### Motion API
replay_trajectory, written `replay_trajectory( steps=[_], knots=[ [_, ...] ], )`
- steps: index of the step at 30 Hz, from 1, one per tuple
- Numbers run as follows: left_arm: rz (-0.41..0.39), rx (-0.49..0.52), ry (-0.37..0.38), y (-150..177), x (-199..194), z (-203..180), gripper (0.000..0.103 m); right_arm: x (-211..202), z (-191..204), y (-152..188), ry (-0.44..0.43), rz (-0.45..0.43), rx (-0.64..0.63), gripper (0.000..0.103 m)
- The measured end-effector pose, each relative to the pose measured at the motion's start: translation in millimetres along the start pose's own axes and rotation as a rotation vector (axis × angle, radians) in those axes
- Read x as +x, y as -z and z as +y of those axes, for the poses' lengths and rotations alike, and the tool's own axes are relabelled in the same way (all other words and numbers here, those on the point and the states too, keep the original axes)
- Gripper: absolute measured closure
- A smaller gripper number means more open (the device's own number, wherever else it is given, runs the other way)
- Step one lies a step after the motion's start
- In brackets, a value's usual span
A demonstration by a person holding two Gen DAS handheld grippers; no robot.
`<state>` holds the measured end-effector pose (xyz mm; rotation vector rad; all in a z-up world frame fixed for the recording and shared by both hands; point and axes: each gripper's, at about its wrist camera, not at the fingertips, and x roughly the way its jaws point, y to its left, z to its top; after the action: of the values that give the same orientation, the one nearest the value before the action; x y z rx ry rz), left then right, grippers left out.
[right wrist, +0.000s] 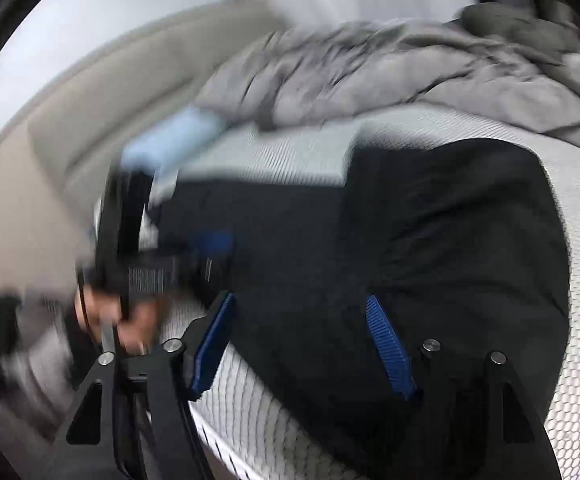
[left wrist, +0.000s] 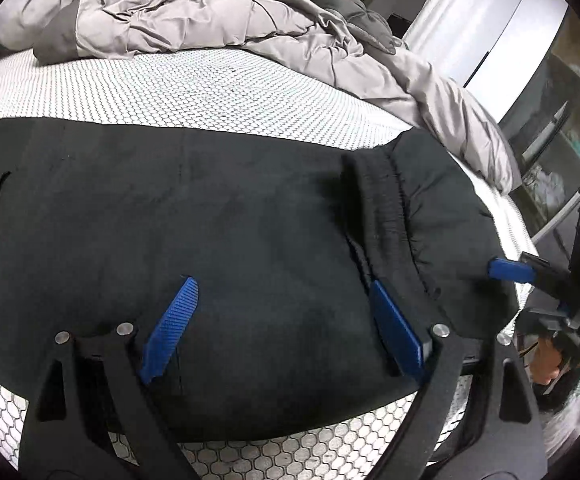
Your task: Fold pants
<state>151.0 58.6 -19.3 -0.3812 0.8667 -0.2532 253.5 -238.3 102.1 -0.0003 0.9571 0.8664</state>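
Black pants (left wrist: 218,220) lie spread on the white honeycomb-patterned mattress (left wrist: 210,84), with the gathered elastic waistband (left wrist: 385,200) folded over on top at the right. My left gripper (left wrist: 282,282) hovers open just over the cloth, blue fingers wide apart, the right-hand one beside the waistband fold. One blue fingertip (left wrist: 507,270) of the other gripper touches the pants' right edge. In the blurred right wrist view my right gripper (right wrist: 301,297) is open above the pants (right wrist: 449,240) with nothing clamped. The left gripper (right wrist: 210,240) and a hand (right wrist: 130,320) show at the left.
A crumpled grey duvet (left wrist: 194,12) fills the back of the bed. A pale blue pillow (right wrist: 170,144) and a beige headboard (right wrist: 90,120) lie at the head end. White doors (left wrist: 469,28) and glass-fronted shelves (left wrist: 549,140) stand beyond the bed's right edge.
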Motion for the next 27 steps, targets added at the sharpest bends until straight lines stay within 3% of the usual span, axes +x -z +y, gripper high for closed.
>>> replay_trajectory(
  steps=[4,8,11,13,14,15,17,19,23,26,27],
  knots=[
    [0.014,-0.004,0.072,-1,7,-8,0.022,-41,-16,10,0.072,-0.096,0.000,0.033],
    [0.083,-0.005,0.156,-1,32,-30,0.025,-57,-68,12,0.341,-0.165,0.148,0.033],
    [0.153,0.060,0.152,3,47,-50,0.025,-20,-91,24,0.441,0.000,0.160,0.033],
    [0.168,0.151,0.088,9,51,-65,0.025,7,-102,37,0.493,0.125,0.137,0.033],
    [0.182,0.185,0.071,12,52,-70,0.025,11,-104,41,0.505,0.139,0.132,0.033],
    [0.194,0.230,0.069,14,51,-76,0.025,-2,-106,44,0.494,0.115,0.138,0.033],
    [0.190,0.215,0.116,13,49,-75,0.025,-24,-106,43,0.426,0.069,0.169,0.031],
    [0.183,0.134,0.188,8,54,-66,0.025,-48,-110,47,0.378,0.002,0.214,0.025],
    [0.227,-0.029,0.322,-8,83,-53,0.028,-50,-117,54,0.324,-0.017,0.255,0.025],
    [0.251,-0.093,0.334,-16,103,-54,0.040,-37,-116,59,0.288,0.015,0.277,0.025],
    [0.249,-0.111,0.326,-19,107,-55,0.056,-31,-119,60,0.278,0.024,0.287,0.025]
  ],
)
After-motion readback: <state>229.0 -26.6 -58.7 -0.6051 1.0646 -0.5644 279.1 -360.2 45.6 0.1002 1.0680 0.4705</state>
